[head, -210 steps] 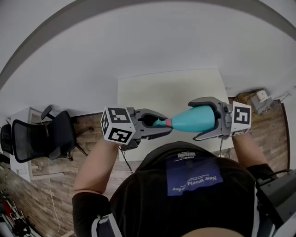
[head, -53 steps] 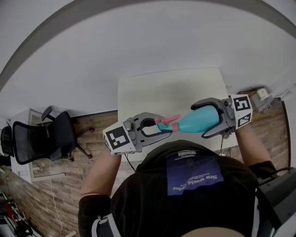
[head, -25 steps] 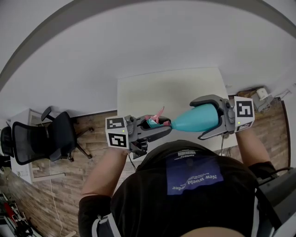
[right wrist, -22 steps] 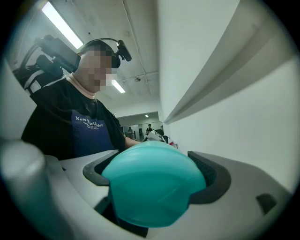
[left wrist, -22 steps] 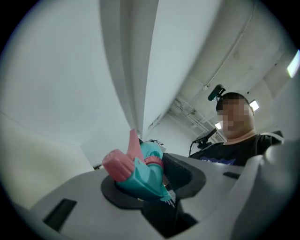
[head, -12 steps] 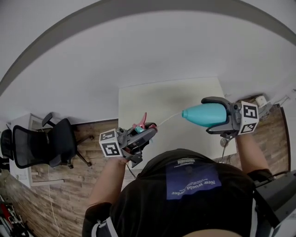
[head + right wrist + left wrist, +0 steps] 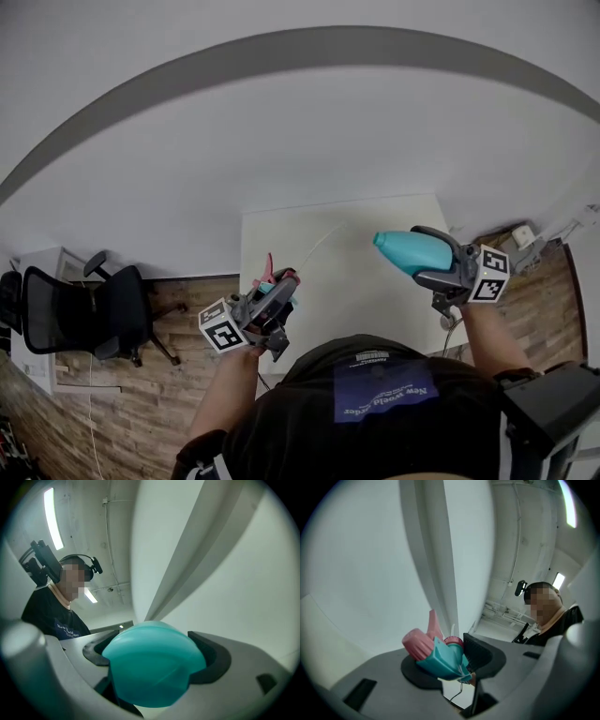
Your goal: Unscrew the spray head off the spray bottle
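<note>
Now | step: unscrew done, pink-teal plastic spray head clear of teal plastic bottle | L gripper clamps head | R gripper clamps bottle | nxt: set down, bottle upright.

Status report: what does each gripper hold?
Left gripper shut on spray head. Right gripper shut on spray bottle. Head unscrewed, dip tube clear of bottle. Nothing in the way.

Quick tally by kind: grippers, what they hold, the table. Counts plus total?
grippers: 2 (left gripper, right gripper)
spray head: 1, held by the left gripper
spray bottle: 1, held by the right gripper
table: 1
total: 5
</note>
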Motion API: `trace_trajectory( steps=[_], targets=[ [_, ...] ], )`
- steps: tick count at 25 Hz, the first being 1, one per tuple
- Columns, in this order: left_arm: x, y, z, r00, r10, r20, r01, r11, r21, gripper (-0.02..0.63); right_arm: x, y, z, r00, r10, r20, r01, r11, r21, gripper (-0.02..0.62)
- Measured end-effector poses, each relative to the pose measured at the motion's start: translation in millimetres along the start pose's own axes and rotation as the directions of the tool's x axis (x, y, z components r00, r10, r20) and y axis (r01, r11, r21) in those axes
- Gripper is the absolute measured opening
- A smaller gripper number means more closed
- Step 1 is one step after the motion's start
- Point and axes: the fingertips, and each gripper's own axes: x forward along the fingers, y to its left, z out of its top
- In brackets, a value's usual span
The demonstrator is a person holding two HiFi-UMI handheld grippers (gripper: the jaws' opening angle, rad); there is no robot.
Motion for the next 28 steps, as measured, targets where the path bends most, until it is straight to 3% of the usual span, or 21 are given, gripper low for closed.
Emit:
trace_trajectory(
  steps=[5,14,21,28],
  targets=[
    [-5,-1,10,0.995,0.004,0.103,-0.006,1.0,0.024,0.147,-8,-12,-3,0.997,-0.045,0.058,0.042,0.998,0.046,0.451],
    [-17,5,15,0.982,0.035,0.188,-0.039,0.999,0.02,0.147,-12,-22,-9,0.993,-0.087,0.078,0.079,0.992,0.099,0.451],
    [-15,5,6,0.984,0.037,0.176,-0.042,0.999,0.027,0.147,-12,-23,-14,0.994,-0.084,0.072,0.075,0.991,0.111,0.453],
    [-13,6,1,0.985,0.044,0.167,-0.05,0.998,0.034,0.147,-10,-31,-14,0.988,-0.132,0.075,0.123,0.986,0.114,0.453]
  ],
)
